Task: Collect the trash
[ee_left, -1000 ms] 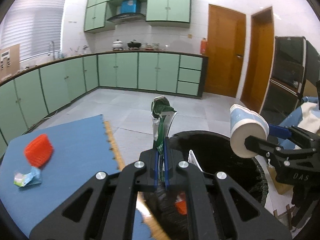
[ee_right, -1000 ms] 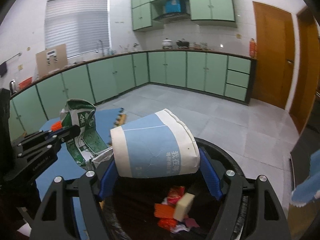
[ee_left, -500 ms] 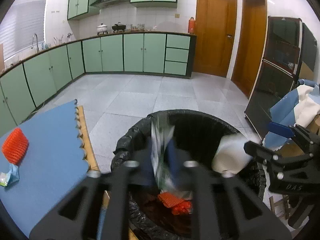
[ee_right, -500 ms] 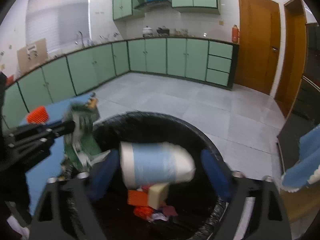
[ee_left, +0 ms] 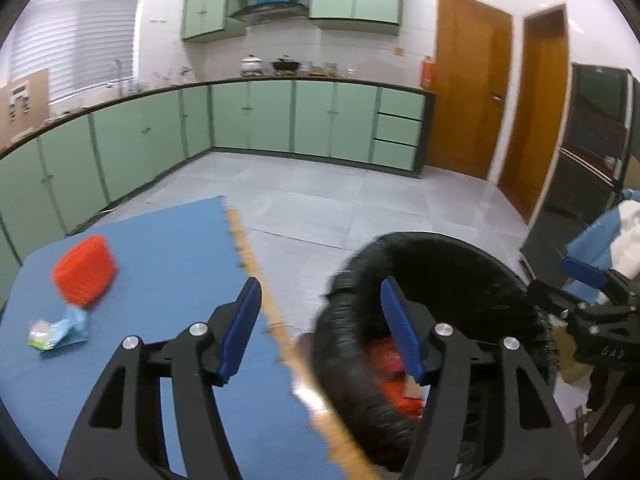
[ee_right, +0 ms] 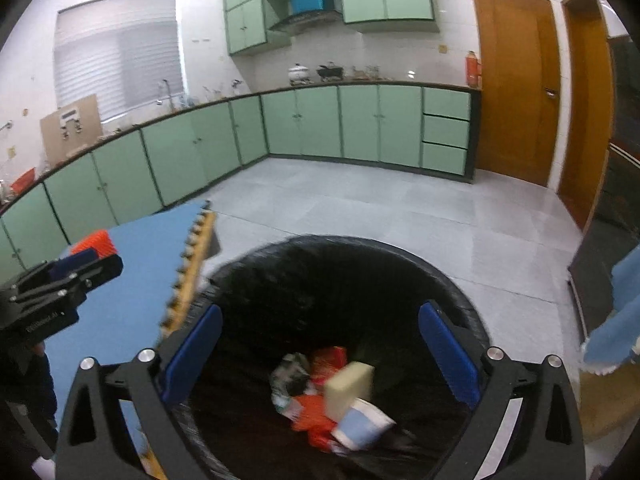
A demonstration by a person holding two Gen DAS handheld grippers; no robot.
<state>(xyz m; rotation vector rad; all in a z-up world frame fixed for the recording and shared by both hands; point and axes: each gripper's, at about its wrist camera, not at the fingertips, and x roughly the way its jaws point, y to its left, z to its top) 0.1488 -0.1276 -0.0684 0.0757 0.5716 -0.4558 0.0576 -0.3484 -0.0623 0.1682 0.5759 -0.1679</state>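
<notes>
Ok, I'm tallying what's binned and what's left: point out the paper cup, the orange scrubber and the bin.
paper cup [ee_right: 362, 426], right wrist view, on its blue side wall.
orange scrubber [ee_left: 85, 270], left wrist view, on its top face.
bin [ee_right: 452, 280], right wrist view, on its black-lined rim.

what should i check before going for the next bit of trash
1. Left gripper empty: ok, jaws just opened, nothing between them.
2. Right gripper empty: ok, jaws just opened wide, nothing between them.
3. Cup in bin: ok, lies on the pile inside.
4. Green wrapper in bin: cannot tell, only a blurred crumpled scrap shows.
5. Trash left on mat: not ok, red sponge and small wrapper remain.
6. Path to sponge: ok, bare mat between it and the left gripper.
</notes>
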